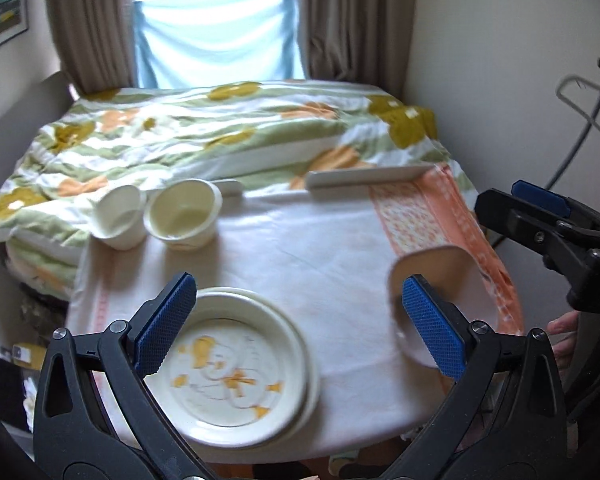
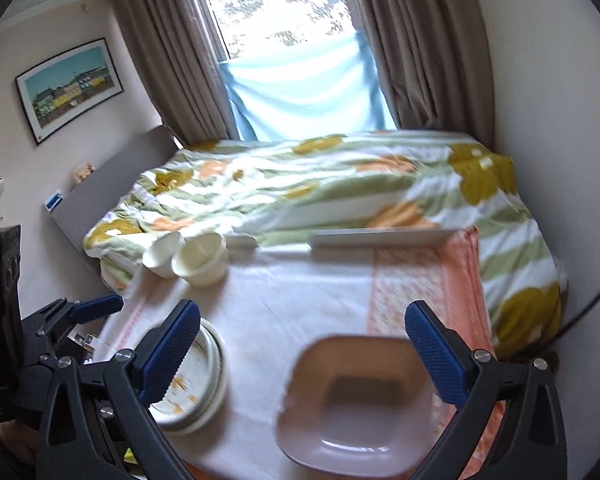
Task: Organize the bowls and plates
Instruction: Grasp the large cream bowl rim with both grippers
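A stack of white plates, the top one with an orange pattern, lies on the white-clothed table at the near left; it also shows in the right wrist view. Two cream bowls stand at the far left, also in the right wrist view. A pinkish square bowl sits at the near right, also in the left wrist view. My left gripper is open above the plates. My right gripper is open over the square bowl.
A bed with a floral duvet lies just behind the table. A white flat tray or board lies at the table's far edge. An orange patterned cloth strip runs along the right side. Curtains and a window are behind.
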Tool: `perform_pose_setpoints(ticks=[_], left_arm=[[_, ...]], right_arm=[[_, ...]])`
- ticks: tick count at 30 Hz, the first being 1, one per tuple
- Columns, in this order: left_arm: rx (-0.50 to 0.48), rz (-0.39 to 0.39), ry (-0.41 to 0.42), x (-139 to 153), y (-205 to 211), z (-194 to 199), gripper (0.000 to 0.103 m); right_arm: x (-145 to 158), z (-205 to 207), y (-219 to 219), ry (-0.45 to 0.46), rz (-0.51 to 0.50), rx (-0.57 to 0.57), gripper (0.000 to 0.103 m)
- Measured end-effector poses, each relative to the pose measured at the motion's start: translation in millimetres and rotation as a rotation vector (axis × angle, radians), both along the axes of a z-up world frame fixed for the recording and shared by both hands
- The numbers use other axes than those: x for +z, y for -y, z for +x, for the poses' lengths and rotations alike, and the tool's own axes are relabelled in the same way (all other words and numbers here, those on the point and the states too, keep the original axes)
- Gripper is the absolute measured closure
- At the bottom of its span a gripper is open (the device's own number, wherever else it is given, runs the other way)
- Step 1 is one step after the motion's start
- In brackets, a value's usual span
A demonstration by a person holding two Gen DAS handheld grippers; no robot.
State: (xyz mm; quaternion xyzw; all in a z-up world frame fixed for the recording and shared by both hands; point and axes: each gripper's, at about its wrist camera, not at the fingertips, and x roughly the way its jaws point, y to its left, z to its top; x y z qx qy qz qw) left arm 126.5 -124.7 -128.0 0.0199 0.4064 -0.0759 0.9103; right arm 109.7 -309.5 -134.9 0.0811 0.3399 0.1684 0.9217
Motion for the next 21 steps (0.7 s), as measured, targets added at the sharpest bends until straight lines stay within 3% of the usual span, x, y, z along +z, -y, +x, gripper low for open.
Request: perform_pose_setpoints(ticks=[5, 11, 14, 16, 21], left_arm=[[0.085, -0.025, 0.021, 19, -71, 15, 0.001], [0.115, -0.046, -0.005, 15, -144, 53, 0.001], [0.132, -0.095, -0.047, -2, -176, 79, 0.001], [0.168, -0.161, -0.128, -24, -197, 99, 0.001], [0.217, -0.302, -0.266, -77, -226, 133, 0.002]], right_arm=[[19, 20, -57, 0.016, -0.022, 0.069, 0.001], [17, 62, -124, -0.044, -0.036, 0.102, 0.001], [9, 83, -146, -0.072, -0.022, 0.046, 0.001], [-2, 100, -160, -0.108, -0.039, 0.029, 0.001], [-37, 143, -182, -0.266, -0.057, 0.014, 0.001]])
